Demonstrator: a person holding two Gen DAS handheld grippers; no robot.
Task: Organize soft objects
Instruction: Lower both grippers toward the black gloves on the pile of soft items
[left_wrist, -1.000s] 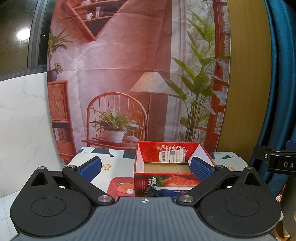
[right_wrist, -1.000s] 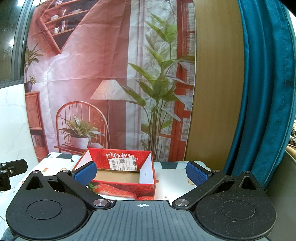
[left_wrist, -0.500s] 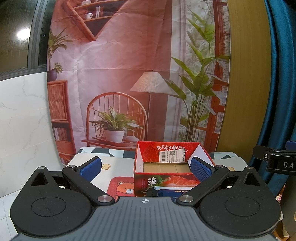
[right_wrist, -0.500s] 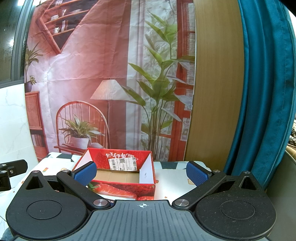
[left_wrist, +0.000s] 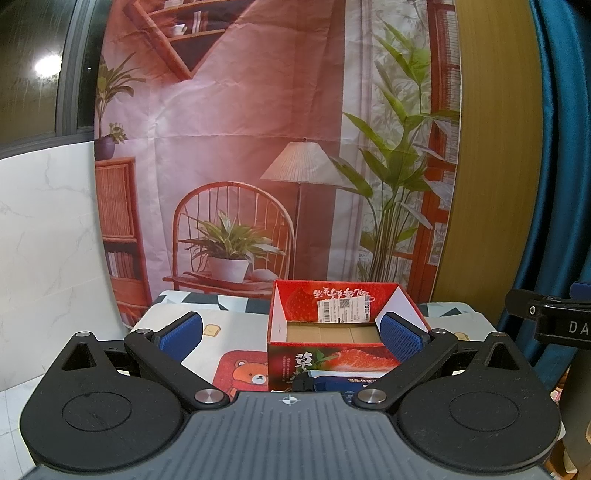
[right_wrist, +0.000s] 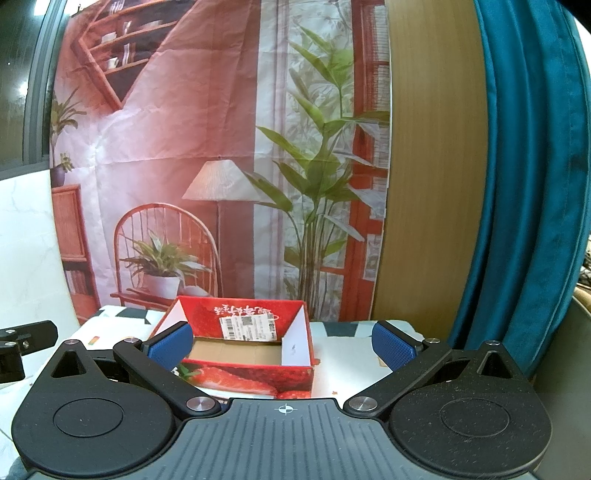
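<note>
An open red strawberry-print cardboard box (left_wrist: 334, 363) stands on the table, its brown floor bare; it also shows in the right wrist view (right_wrist: 255, 380). A blue packet (left_wrist: 343, 382) lies just in front of the box, mostly hidden behind my left gripper's body. My left gripper (left_wrist: 291, 338) is open and empty, held in front of the box. My right gripper (right_wrist: 282, 345) is open and empty, to the right of the box's front. No soft object shows clearly.
The table has a cloth with bear and toast prints (left_wrist: 243, 373). A printed backdrop (left_wrist: 258, 147) hangs behind it, a wooden panel (right_wrist: 432, 184) and a teal curtain (right_wrist: 524, 184) to the right. The other gripper's edge (left_wrist: 550, 321) shows at right.
</note>
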